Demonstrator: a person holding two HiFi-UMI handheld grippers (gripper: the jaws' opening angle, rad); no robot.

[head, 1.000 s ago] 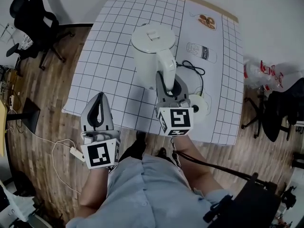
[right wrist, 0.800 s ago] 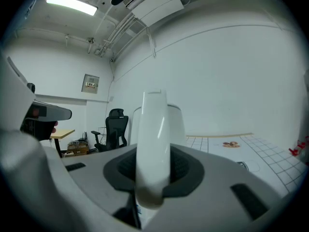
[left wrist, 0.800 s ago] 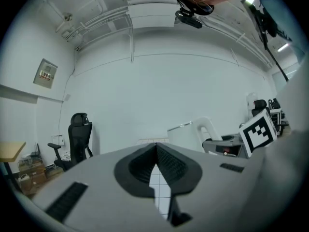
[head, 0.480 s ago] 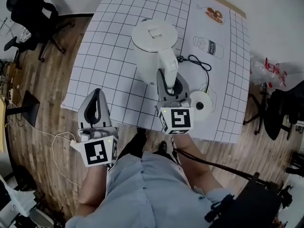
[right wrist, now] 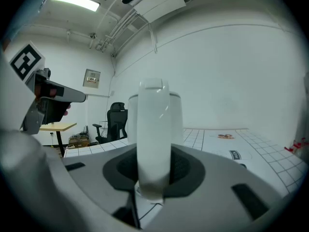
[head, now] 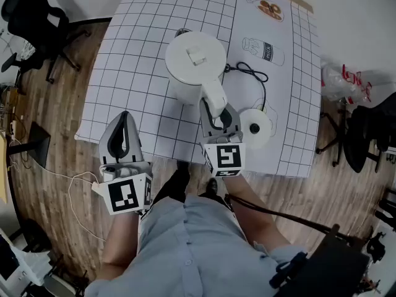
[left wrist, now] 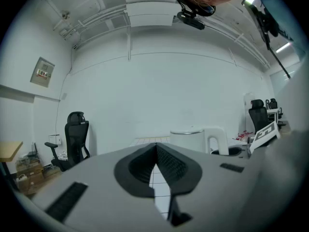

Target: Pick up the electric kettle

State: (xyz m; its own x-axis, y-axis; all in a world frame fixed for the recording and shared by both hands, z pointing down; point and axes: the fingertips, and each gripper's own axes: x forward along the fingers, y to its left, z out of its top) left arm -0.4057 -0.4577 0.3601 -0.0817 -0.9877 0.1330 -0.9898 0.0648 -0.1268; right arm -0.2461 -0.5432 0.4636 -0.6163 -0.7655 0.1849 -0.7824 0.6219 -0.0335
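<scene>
The white electric kettle (head: 192,64) is upright over the gridded mat (head: 136,48), left of its round base (head: 255,129). My right gripper (head: 218,109) is shut on the kettle's handle (head: 213,98) from the near side. In the right gripper view the handle (right wrist: 153,134) fills the gap between the pads of the right gripper (right wrist: 153,172), whose jaws have just been opening slightly around it. My left gripper (head: 124,115) hangs shut and empty at the mat's near edge, left of the kettle. In the left gripper view the left gripper (left wrist: 155,148) points past the kettle (left wrist: 193,138).
A black cord (head: 250,79) loops from the base across the mat. Printed pictures (head: 265,49) lie on the mat's right strip. Office chairs (head: 34,23) stand on the wooden floor at left, another chair (head: 365,141) at right. A cable and plug strip (head: 93,193) lie on the floor.
The right gripper and the kettle have sunk lower and shifted slightly left in the head view. The left gripper has stayed in place.
</scene>
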